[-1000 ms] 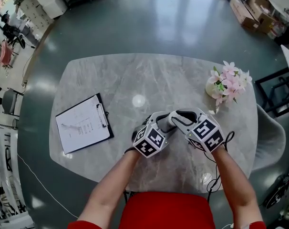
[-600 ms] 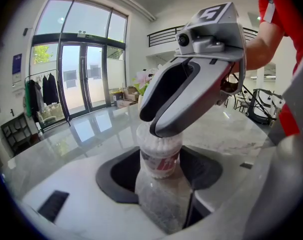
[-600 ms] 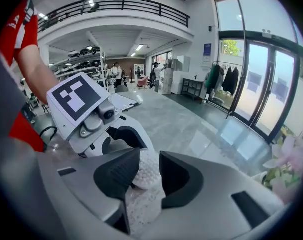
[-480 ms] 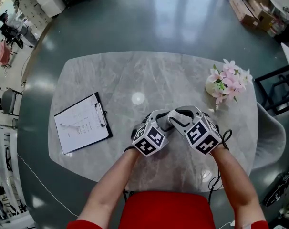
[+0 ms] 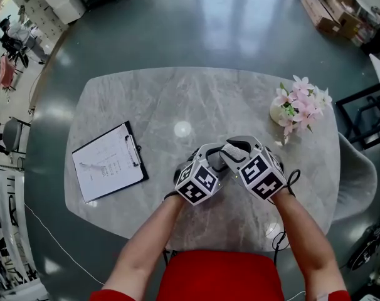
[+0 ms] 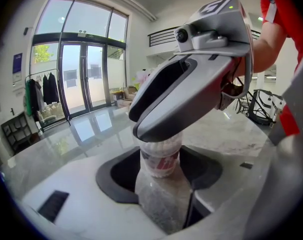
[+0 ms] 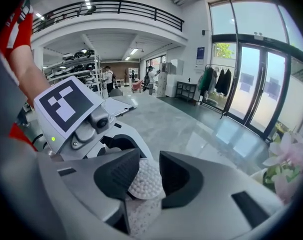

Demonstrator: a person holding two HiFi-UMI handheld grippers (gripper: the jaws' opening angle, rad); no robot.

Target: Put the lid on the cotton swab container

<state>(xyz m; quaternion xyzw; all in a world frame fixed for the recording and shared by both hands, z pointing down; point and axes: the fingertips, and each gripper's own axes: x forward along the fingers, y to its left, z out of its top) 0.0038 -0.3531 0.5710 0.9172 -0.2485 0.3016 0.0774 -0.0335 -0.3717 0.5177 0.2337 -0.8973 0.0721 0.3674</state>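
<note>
The cotton swab container (image 6: 160, 156), clear plastic with a red label, stands upright between the dark pads of my left gripper (image 6: 161, 170), which is shut on it. One finger of the right gripper (image 6: 181, 99) lies across its top and hides the rim. In the right gripper view the round top (image 7: 147, 183) shows white swab heads; I cannot tell whether a clear lid covers them. My right gripper (image 7: 149, 176) has just been opening, and its pads stand either side of that top without pressing. In the head view both grippers (image 5: 210, 157) (image 5: 232, 149) meet over the table and hide the container.
A clipboard (image 5: 108, 162) with paper lies on the left of the marble table (image 5: 177, 99). A vase of pink flowers (image 5: 296, 108) stands at the right. A cable (image 5: 279, 234) hangs near the table's front edge.
The right gripper has shifted a little to the left, toward the left gripper, and rolled slightly. The left gripper has stayed put.
</note>
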